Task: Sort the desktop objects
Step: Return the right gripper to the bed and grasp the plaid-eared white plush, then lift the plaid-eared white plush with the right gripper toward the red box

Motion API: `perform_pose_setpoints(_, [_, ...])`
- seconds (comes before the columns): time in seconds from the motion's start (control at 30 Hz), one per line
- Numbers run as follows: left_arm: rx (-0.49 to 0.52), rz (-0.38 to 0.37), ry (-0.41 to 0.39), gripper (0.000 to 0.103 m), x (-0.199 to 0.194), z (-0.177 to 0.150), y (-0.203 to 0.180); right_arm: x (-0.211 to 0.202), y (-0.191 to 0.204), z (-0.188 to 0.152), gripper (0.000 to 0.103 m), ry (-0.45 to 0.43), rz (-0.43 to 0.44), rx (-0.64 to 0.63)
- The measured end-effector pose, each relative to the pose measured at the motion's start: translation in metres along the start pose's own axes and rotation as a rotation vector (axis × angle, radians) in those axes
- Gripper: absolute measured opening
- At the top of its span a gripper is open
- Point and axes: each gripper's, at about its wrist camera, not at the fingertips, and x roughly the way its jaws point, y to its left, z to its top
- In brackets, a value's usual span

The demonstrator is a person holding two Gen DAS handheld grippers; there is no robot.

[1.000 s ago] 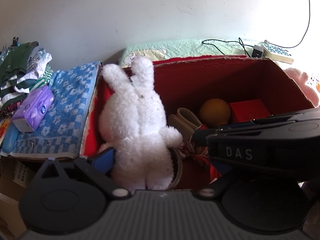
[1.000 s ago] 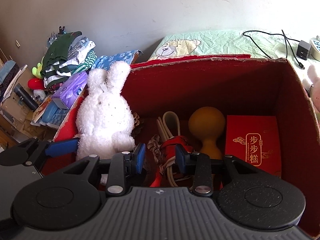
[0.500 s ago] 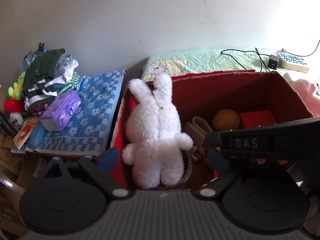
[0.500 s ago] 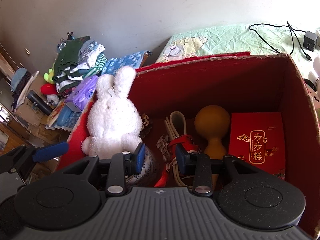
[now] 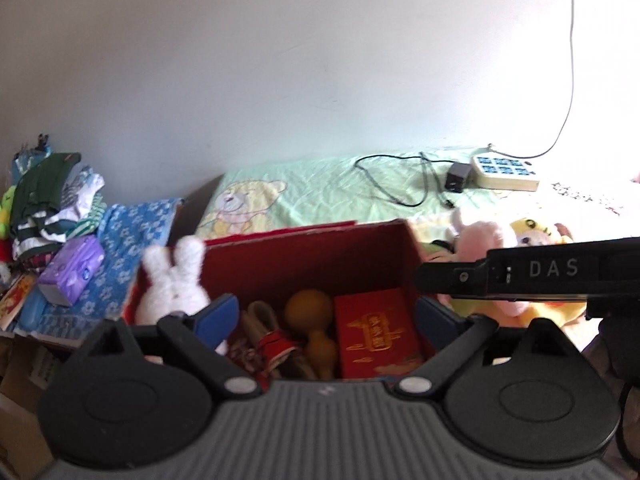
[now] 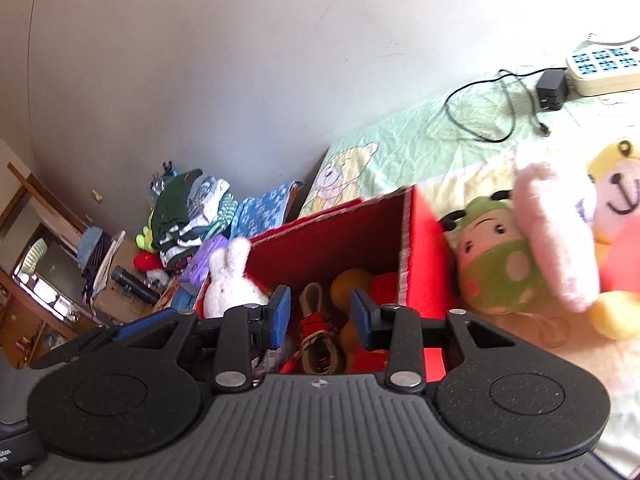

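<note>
Toys sit in the red cardboard box [image 5: 308, 256] below you: a fluffy white bunny [image 5: 172, 284] at its left wall, an orange gourd [image 5: 310, 308], and a flat red gift box [image 5: 376, 330]. Your left tool [image 5: 326, 318] is spread wide and holds nothing. Your right tool [image 6: 320, 316] is also apart and empty. Pink and green soft toys [image 6: 520, 256] lie on the bed beside the box's right wall.
</note>
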Motion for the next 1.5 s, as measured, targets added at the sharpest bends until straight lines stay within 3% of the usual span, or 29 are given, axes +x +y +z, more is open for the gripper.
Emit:
perform_pose_setpoints(0.23, [0.049,-0.175,0.031,0.092,0.03,0.021,-0.098,-0.066,-0.091,0.021,0.038,-0.092,-0.128,0.114])
perform_pose_setpoints(0.37, [0.083,-0.174,0.071,0.091,0.062,0.026,-0.144,-0.085,-0.135,0.027,0.038,-0.091,-0.141,0.17])
perform_pose_setpoints(0.47, [0.075,-0.148,0.13,0.085,0.093,0.027,-0.161,-0.088,-0.157,0.03,0.038,-0.072,-0.123,0.183])
perform_pose_setpoints(0.67, [0.048,-0.098,0.208,0.071,0.137,0.029,-0.169,-0.069,-0.185,0.038,0.038,-0.024,-0.036,0.23])
perform_pose_setpoints(0.83, [-0.001,-0.09,0.262,0.067,0.162,0.033,-0.162,-0.046,-0.198,0.048,0.038,0.022,0.032,0.275])
perform_pose_setpoints(0.93, [-0.029,-0.104,0.303,0.057,0.175,0.033,-0.158,-0.032,-0.2,0.052,0.039,0.055,0.058,0.282])
perform_pose_setpoints(1.13, [-0.061,-0.139,0.326,0.054,0.184,0.037,-0.155,-0.005,-0.2,0.056,0.045,0.105,0.097,0.286])
perform_pose_setpoints(1.5, [-0.046,-0.159,0.329,0.044,0.193,0.039,-0.161,0.022,-0.192,0.063,0.045,0.147,0.121,0.205])
